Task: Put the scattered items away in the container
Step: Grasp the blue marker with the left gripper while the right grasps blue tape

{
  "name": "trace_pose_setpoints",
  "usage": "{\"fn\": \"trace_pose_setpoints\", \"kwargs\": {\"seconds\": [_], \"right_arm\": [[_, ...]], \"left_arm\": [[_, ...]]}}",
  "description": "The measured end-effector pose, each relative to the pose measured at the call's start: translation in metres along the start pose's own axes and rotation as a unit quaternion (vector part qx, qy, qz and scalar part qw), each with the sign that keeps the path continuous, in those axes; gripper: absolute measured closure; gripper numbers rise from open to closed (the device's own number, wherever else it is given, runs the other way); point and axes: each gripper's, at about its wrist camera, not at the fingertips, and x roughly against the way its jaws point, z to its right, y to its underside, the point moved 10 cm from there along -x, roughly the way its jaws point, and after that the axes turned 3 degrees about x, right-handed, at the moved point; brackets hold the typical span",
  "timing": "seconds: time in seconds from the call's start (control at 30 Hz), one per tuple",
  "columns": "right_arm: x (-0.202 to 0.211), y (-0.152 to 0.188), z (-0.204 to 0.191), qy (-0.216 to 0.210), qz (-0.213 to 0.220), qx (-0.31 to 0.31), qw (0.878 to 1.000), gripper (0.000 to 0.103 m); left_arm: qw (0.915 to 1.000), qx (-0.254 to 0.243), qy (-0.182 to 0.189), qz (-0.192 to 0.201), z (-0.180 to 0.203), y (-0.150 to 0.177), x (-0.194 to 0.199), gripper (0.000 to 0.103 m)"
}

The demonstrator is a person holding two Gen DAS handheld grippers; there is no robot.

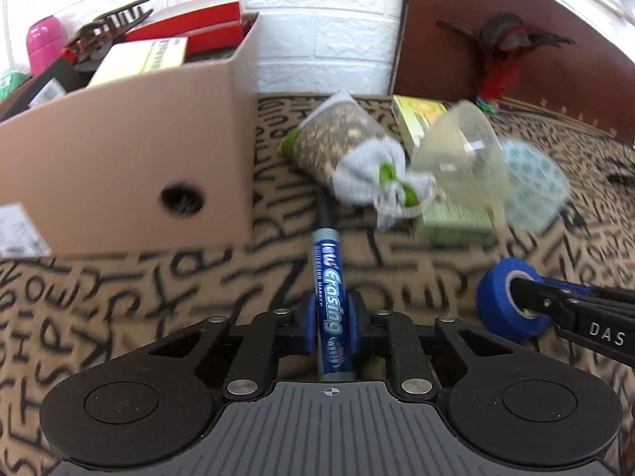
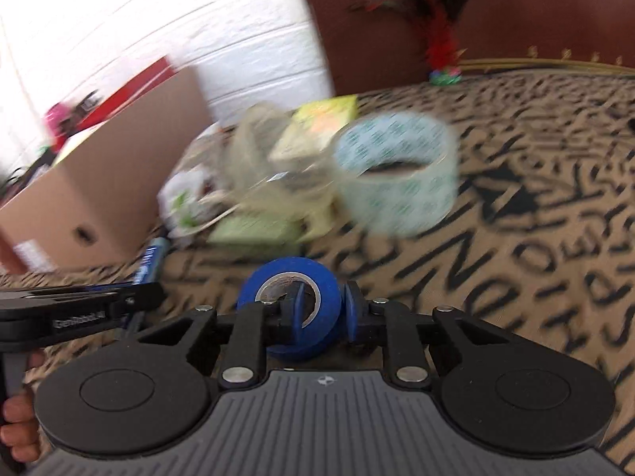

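Now each hand-held gripper pinches one thing: left (image 1: 328, 331) one marker (image 1: 329, 309), right (image 2: 323, 311) one blue tape roll (image 2: 293, 305).

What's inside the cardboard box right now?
The cardboard box holds a pale yellow-green carton, a dark hair claw and red packaging; its front wall hides everything lower down.

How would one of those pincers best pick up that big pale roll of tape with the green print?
Probably by its wall. The pale tape roll lies flat with its hole facing up, so one finger could drop into the hole from above and the other outside, pinching its near, open side; a yellow box crowds the far side.
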Motion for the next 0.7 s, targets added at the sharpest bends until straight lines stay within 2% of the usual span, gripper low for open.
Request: {"fn": "trace_pose_setpoints", "kwargs": {"seconds": [0.33,0.37,0.4,0.43,0.53,0.63,0.67,0.7], "right_arm": [[0.042,0.050,-0.059,-0.041,-0.029,0.060,0.997,0.079],[0.046,0.054,-0.060,-0.041,-0.029,0.060,0.997,0.077],[0.048,0.055,-0.060,-0.040,-0.028,0.058,0.997,0.076],[0.051,0.056,-0.060,-0.038,-0.025,0.055,0.997,0.076],[0.055,0.054,-0.059,-0.030,-0.020,0.055,0.998,0.076],[0.056,0.053,-0.059,-0.024,-0.018,0.062,0.998,0.076],[0.056,0.054,-0.059,-0.024,-0.019,0.063,0.998,0.076],[0.055,0.054,-0.059,-0.025,-0.020,0.064,0.997,0.076]], "left_arm": [[0.9992,-0.016,0.025,-0.027,-0.013,0.072,0.066,0.091],[0.9992,-0.015,0.024,-0.029,-0.014,0.075,0.069,0.088],[0.9992,-0.016,0.022,-0.028,-0.015,0.078,0.072,0.080],[0.9993,-0.018,0.020,-0.027,-0.015,0.078,0.072,0.064],[0.9994,-0.016,0.016,-0.025,-0.014,0.075,0.072,0.060],[0.9994,-0.015,0.020,-0.025,-0.013,0.071,0.068,0.060],[0.9993,-0.015,0.021,-0.025,-0.012,0.070,0.066,0.060],[0.9993,-0.016,0.021,-0.025,-0.012,0.070,0.063,0.065]]}}
